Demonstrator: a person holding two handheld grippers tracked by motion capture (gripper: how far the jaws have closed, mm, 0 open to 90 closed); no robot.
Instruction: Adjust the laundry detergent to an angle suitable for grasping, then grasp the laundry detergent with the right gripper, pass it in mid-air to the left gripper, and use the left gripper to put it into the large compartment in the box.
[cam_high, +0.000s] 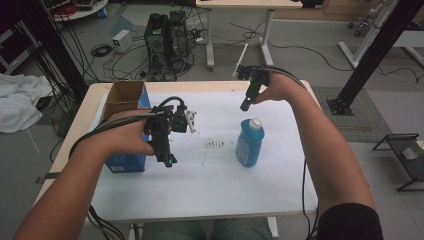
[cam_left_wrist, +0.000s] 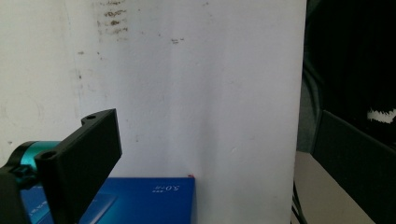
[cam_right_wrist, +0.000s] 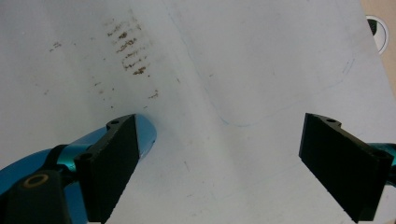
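A blue bottle (cam_high: 249, 144) with a white cap stands upright right of centre on the white sheet (cam_high: 210, 185). My right gripper (cam_high: 244, 106) hangs just behind and above it, and its jaws (cam_right_wrist: 219, 158) stand wide open over bare sheet. At the left edge of the sheet sits a blue cardboard box (cam_high: 124, 162) with an open top. My left gripper (cam_high: 167, 161) points down right beside the box's right side. Its jaws (cam_left_wrist: 210, 158) are spread open with nothing between them, and the box's blue side (cam_left_wrist: 140, 200) lies below them.
Brown smudges (cam_high: 215, 145) mark the sheet's middle, between the box and the bottle. The table's near edge (cam_left_wrist: 327, 196) runs close to my left gripper. Beyond the far edge, computer towers (cam_high: 167, 42) and cables sit on the floor. White cloth (cam_high: 20, 100) lies far left.
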